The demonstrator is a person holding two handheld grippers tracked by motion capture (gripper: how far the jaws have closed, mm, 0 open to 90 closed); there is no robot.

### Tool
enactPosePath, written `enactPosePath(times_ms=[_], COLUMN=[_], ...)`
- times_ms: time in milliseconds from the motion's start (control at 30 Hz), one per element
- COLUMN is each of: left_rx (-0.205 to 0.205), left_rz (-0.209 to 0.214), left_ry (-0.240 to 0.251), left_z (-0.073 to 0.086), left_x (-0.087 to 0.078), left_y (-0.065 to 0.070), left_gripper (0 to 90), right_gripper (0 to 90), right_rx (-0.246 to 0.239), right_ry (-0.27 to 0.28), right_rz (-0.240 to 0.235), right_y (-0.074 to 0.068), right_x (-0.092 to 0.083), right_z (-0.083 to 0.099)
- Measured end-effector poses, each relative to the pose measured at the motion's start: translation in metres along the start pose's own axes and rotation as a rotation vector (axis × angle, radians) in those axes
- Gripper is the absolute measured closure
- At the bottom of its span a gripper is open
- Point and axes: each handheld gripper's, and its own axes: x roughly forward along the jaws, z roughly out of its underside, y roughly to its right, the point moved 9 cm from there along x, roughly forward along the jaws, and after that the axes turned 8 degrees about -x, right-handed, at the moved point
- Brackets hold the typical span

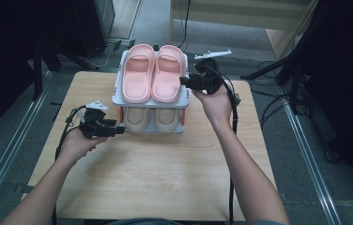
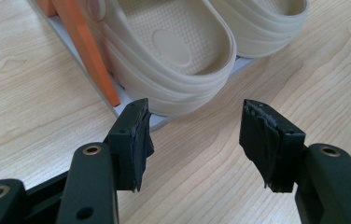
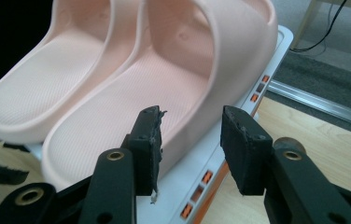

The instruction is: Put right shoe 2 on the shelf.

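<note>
1. Two-tier grey shoe rack [image 1: 118, 89] at the table's [image 1: 165, 178] 12 o'clock edge; pink slippers [image 1: 152, 72] on top, beige slippers [image 1: 151, 118] below.
2. Right gripper [image 1: 184, 80] at the rack's 3 o'clock, jaws partly spread across the outer rim of the nearer pink slipper [image 3: 131, 116], pads not pressing.
3. Left gripper [image 1: 120, 130] near the lower tier's 8 o'clock corner, jaws wide, nothing between, just short of the nearer beige slipper [image 2: 178, 51].

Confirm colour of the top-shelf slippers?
Pink slippers, clearest in the right gripper view.
</note>
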Motion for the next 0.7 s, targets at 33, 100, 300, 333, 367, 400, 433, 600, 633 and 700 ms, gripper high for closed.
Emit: enactPosePath(times_ms=[33, 100, 300, 333, 367, 400, 433, 600, 633, 700], left_rx=[0.000, 0.002, 0.003, 0.005, 0.004, 0.001, 0.003, 0.011, 0.011, 0.013], left_rz=[0.001, 0.000, 0.005, 0.001, 0.002, 0.003, 0.005, 0.003, 0.003, -0.003], left_ry=[0.000, -0.014, -0.019, -0.017, -0.018, -0.017, -0.018, -0.014, -0.016, -0.013], left_z=[0.000, -0.001, -0.003, -0.003, -0.004, -0.004, -0.004, -0.005, -0.005, -0.005], left_x=[0.001, 0.002, 0.005, 0.006, 0.006, 0.007, 0.007, 0.010, 0.010, 0.011], left_y=[0.000, 0.000, 0.001, 0.001, 0.001, 0.001, 0.002, 0.003, 0.004, 0.004], left_gripper=[43.1, 42.9, 42.7, 42.8, 42.8, 42.7, 42.7, 42.7, 42.7, 42.7], right_gripper=[58.9, 58.7, 56.5, 56.1, 55.4, 55.3, 55.0, 53.2, 53.2, 53.1], right_rx=[-0.004, -0.010, -0.037, -0.041, -0.045, -0.050, -0.051, -0.058, -0.058, -0.062], right_ry=[0.001, 0.006, 0.021, 0.024, 0.028, 0.029, 0.030, 0.020, 0.019, 0.014], right_rz=[-0.003, -0.014, -0.033, -0.035, -0.036, -0.038, -0.040, -0.051, -0.052, -0.055], right_y=[0.000, -0.002, -0.005, -0.006, -0.006, -0.006, -0.006, -0.008, -0.008, -0.008], right_x=[-0.002, -0.007, -0.018, -0.019, -0.020, -0.021, -0.022, -0.027, -0.028, -0.028], right_z=[0.002, 0.007, 0.026, 0.029, 0.032, 0.036, 0.041, 0.062, 0.066, 0.075])
